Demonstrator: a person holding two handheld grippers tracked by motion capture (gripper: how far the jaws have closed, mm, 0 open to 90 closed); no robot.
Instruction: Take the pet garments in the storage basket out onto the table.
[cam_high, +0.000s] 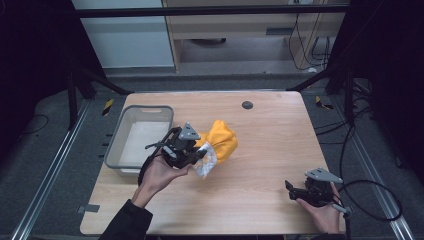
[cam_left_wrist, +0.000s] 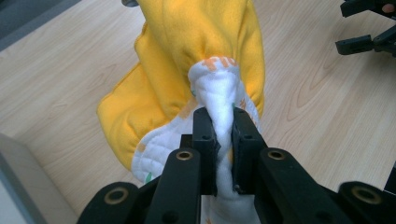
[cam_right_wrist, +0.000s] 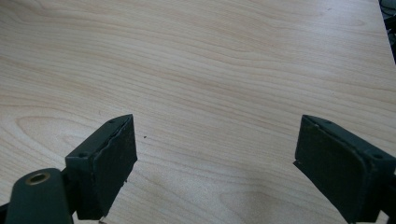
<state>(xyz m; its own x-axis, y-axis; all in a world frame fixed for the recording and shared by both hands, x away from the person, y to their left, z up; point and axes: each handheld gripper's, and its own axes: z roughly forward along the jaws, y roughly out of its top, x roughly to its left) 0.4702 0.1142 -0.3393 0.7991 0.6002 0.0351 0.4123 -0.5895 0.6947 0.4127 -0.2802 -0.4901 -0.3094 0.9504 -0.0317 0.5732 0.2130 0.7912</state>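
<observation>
A yellow cloth with a white printed lining (cam_high: 221, 140) lies bunched near the middle of the wooden table (cam_high: 270, 150). My left gripper (cam_high: 200, 156) is shut on a fold of the white lining (cam_left_wrist: 219, 100), with the yellow cloth (cam_left_wrist: 196, 42) spreading beyond the jaws. My right gripper (cam_high: 290, 189) rests at the table's front right, open. In the right gripper view its two jaws stand wide apart around the gripper's midpoint (cam_right_wrist: 215, 158), with bare wood between them. The left gripper view shows the right gripper (cam_left_wrist: 369, 32) far off at the top right.
A grey plastic bin (cam_high: 125, 150) stands at the table's left side, just beside my left hand. A small dark round disc (cam_high: 247, 105) sits near the table's far edge. Cables (cam_high: 380, 200) trail off the right side.
</observation>
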